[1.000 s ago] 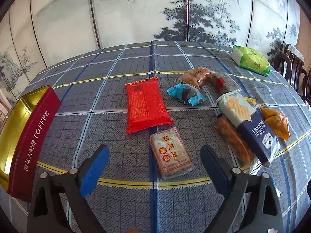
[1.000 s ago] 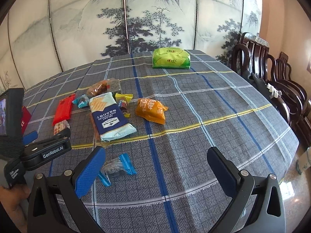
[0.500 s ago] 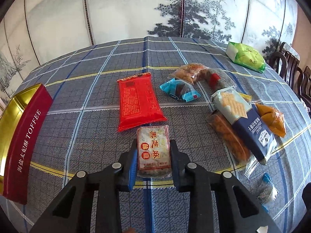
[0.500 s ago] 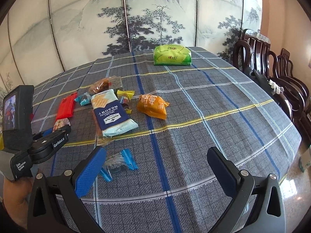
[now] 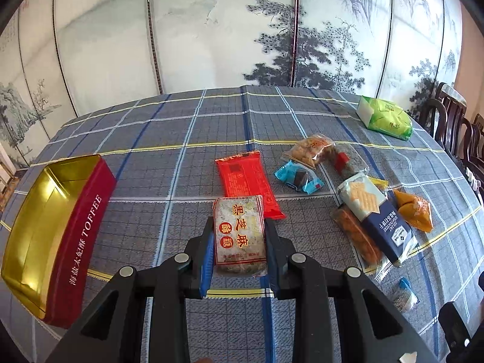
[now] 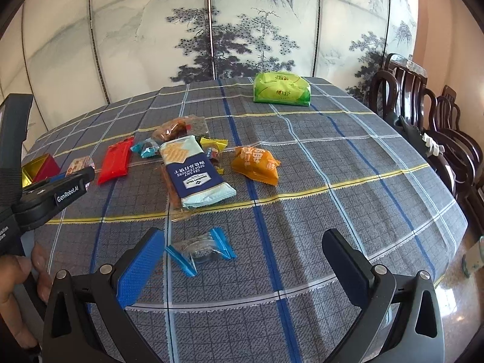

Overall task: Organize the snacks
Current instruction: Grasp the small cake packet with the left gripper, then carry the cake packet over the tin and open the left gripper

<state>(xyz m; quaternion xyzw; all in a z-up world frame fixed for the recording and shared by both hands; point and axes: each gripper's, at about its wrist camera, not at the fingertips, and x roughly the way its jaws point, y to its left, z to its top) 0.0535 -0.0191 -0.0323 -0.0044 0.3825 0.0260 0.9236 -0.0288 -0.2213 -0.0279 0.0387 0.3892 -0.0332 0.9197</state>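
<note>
My left gripper (image 5: 239, 236) is shut on a clear-wrapped sesame cake packet (image 5: 239, 236) with red Chinese characters and holds it above the plaid tablecloth. The open red and gold toffee tin (image 5: 57, 227) lies to its left. A red packet (image 5: 246, 178), a blue candy (image 5: 298, 178), a sea salt cracker pack (image 5: 375, 214) and an orange packet (image 5: 414, 208) lie ahead and to the right. My right gripper (image 6: 242, 257) is open and empty, just above a small blue-ended clear candy (image 6: 201, 249). The left gripper also shows in the right wrist view (image 6: 75, 171).
A green packet (image 6: 281, 92) lies at the far side of the table. Dark wooden chairs (image 6: 423, 115) stand along the right edge. A painted folding screen (image 5: 242, 30) stands behind the table. A clear packet of fried snacks (image 5: 311, 148) lies among the pile.
My left gripper closed on the sesame cake packet and lifted it, swinging a little left so the toffee tin shows more. My right gripper stayed open over the blue-ended candy.
</note>
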